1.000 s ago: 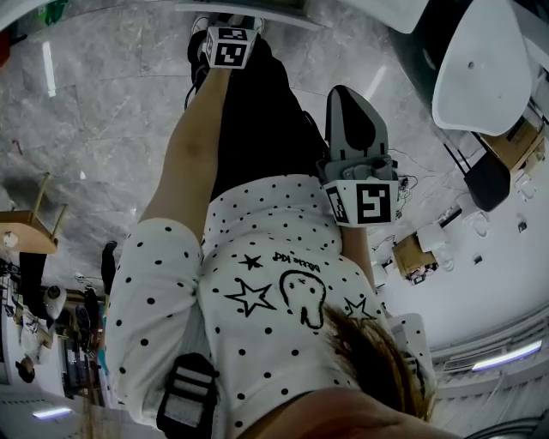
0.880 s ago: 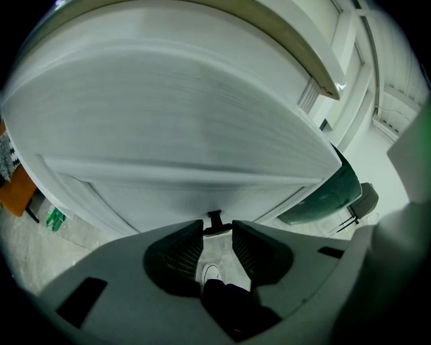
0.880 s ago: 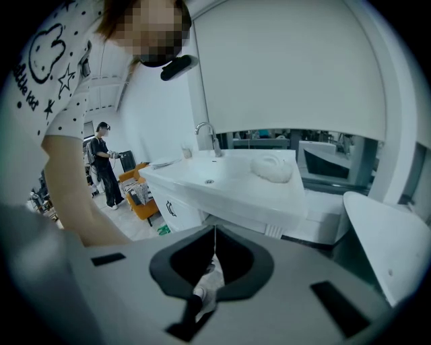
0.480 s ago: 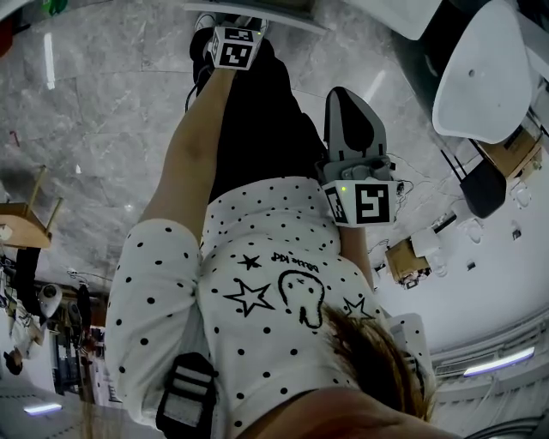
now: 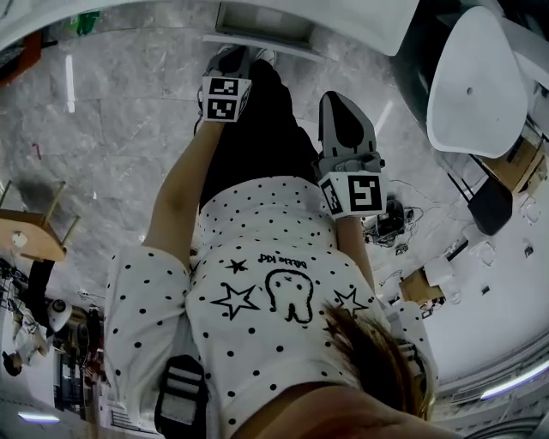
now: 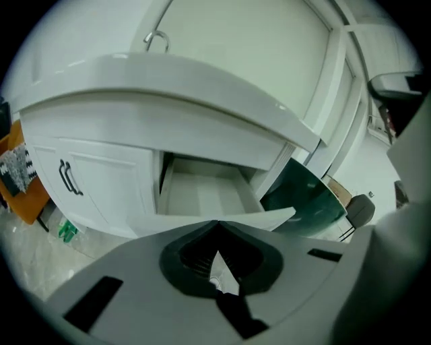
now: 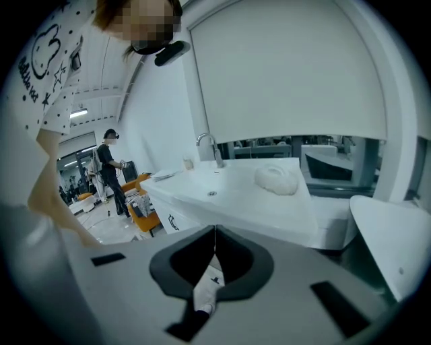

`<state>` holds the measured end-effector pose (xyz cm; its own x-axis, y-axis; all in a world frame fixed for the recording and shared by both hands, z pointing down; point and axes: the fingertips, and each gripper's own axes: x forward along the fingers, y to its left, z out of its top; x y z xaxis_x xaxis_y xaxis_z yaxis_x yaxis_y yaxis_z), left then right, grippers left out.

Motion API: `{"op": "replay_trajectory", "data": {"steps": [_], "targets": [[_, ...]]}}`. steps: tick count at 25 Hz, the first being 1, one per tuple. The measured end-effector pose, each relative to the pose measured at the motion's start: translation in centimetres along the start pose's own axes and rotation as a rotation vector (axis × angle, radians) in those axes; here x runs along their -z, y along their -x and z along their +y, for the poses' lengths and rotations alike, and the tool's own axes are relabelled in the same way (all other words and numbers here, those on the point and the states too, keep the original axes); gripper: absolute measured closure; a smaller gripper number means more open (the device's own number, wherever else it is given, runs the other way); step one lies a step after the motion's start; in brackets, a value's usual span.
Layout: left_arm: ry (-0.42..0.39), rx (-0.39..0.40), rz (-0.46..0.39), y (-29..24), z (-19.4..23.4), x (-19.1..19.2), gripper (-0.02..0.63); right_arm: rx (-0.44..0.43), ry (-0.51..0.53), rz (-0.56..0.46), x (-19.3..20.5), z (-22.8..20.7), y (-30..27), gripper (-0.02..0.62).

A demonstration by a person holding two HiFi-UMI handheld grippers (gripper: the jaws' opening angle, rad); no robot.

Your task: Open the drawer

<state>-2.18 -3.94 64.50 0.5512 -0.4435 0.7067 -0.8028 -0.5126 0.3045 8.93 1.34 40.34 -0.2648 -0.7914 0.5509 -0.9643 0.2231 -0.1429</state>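
Observation:
The white drawer stands pulled out under the curved countertop; its inside looks bare. In the head view it shows at the top edge as the drawer. My left gripper hangs in front of and above it, apart from it. Its jaws have just closed and nothing is between them. In the head view the left gripper sits below the drawer, and the right gripper is to its right, beside the person's body. The right gripper is shut and holds nothing.
Left of the drawer is a cupboard door with a black handle. A faucet stands on the counter. Dark green glass is at the right. A white chair and a wooden stool stand on the marble floor. A person stands far off.
The left gripper has come away from the picture's top edge, toward the person. The open drawer now shows at the top. The right gripper has barely shifted.

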Motion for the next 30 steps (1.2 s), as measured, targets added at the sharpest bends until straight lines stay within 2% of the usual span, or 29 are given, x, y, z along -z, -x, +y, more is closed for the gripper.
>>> {"op": "replay_trajectory", "data": {"steps": [3, 10, 14, 18, 22, 30], "targets": [[-0.047, 0.004, -0.097, 3.6, -0.5, -5.3, 0.601, 0.021, -0.006, -0.050, -2.1, -0.3, 0.1, 0.581], [-0.115, 0.047, -0.409, 14.4, -2.9, -21.2, 0.601, 0.069, 0.008, -0.168, -7.8, -0.7, 0.8, 0.581], [-0.167, 0.059, -0.542, 19.8, -3.9, -27.1, 0.601, 0.076, 0.018, -0.257, -11.7, -0.1, 0.9, 0.581], [-0.186, 0.061, -0.606, 23.8, -4.6, -29.5, 0.601, 0.072, 0.044, -0.328, -15.2, 0.4, 1.2, 0.581], [-0.174, 0.051, -0.636, 27.0, -4.6, -29.9, 0.601, 0.073, 0.050, -0.369, -16.8, 0.8, 1.8, 0.581], [-0.197, 0.085, -0.663, 27.2, -4.7, -30.8, 0.601, 0.107, 0.060, -0.390, -17.1, 0.5, 2.0, 0.581]]}}
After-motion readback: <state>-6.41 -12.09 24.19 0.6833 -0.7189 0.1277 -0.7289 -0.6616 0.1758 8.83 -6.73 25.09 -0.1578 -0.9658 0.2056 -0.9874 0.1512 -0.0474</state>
